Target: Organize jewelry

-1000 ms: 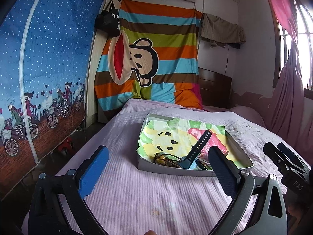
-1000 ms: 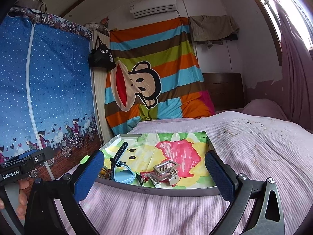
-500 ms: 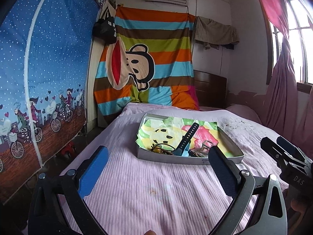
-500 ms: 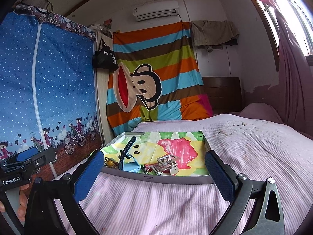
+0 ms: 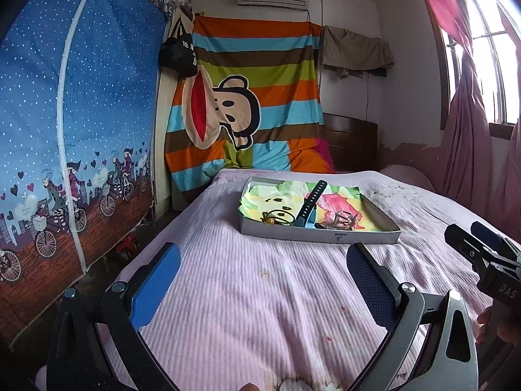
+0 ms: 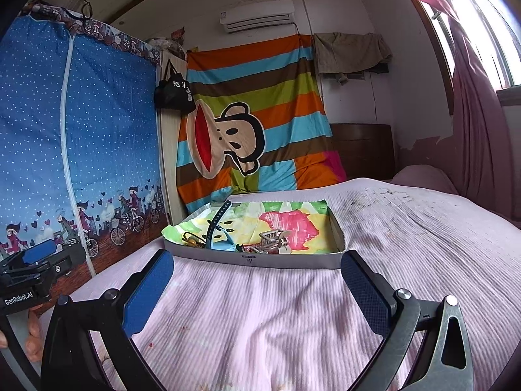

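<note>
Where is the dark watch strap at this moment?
In both wrist views the dark watch strap stands tilted in the shallow tray on the pink bedspread, left of centre near the front wall, between a yellow-beaded piece and a metal clip.

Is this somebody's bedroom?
Most likely a bedroom, yes. There is a bed with a pink ribbed cover, a wooden headboard against the wall, and a zip-up fabric wardrobe beside it.

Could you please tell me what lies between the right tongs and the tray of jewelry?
Only bare pink bedspread lies between the right tongs and the tray, as the right wrist view shows.
</note>
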`<state>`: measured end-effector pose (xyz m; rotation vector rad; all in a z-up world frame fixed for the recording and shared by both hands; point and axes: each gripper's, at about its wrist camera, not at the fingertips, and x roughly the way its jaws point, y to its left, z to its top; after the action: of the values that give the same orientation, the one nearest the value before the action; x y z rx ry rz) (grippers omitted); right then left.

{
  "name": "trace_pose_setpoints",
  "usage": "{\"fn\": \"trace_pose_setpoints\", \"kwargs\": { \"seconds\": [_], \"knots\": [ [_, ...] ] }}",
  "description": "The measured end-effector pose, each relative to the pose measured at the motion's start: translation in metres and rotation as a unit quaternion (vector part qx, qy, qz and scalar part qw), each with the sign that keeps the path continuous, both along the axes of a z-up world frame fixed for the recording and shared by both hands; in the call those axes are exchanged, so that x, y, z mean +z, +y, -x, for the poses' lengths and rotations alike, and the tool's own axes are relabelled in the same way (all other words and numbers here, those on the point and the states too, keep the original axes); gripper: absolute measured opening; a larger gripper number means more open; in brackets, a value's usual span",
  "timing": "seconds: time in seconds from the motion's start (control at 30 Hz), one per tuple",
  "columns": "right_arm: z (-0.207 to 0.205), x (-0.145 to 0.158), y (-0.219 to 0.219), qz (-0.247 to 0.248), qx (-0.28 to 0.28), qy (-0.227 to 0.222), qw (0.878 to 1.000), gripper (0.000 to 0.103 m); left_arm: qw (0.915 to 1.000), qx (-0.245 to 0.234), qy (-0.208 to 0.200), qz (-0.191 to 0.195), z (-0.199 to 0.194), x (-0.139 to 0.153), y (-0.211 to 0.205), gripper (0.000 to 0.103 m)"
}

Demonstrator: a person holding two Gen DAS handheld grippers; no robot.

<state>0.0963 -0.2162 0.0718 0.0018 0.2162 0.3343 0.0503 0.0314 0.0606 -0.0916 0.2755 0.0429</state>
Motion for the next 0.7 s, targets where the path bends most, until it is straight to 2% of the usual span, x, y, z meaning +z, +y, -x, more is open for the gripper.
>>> {"fn": "trace_pose_setpoints", "kwargs": {
  "seconds": [0.33,0.57,0.7],
  "knots": [
    [0.024,-0.009,-0.005,0.004,-0.008,0.000,1.000,0.103,0.9996,0.004,-0.001,-0.029,0.025,-0.014,-0.009,0.100],
    [0.032,-0.013,-0.004,-0.002,-0.016,-0.005,1.000,0.103,0.9984,0.010,0.017,-0.053,0.028,-0.030,-0.007,0.100],
    [0.036,-0.019,0.000,-0.008,-0.018,-0.004,1.000,0.103,0.9982,0.010,0.030,-0.050,0.028,-0.040,-0.002,0.100]
  ]
}}
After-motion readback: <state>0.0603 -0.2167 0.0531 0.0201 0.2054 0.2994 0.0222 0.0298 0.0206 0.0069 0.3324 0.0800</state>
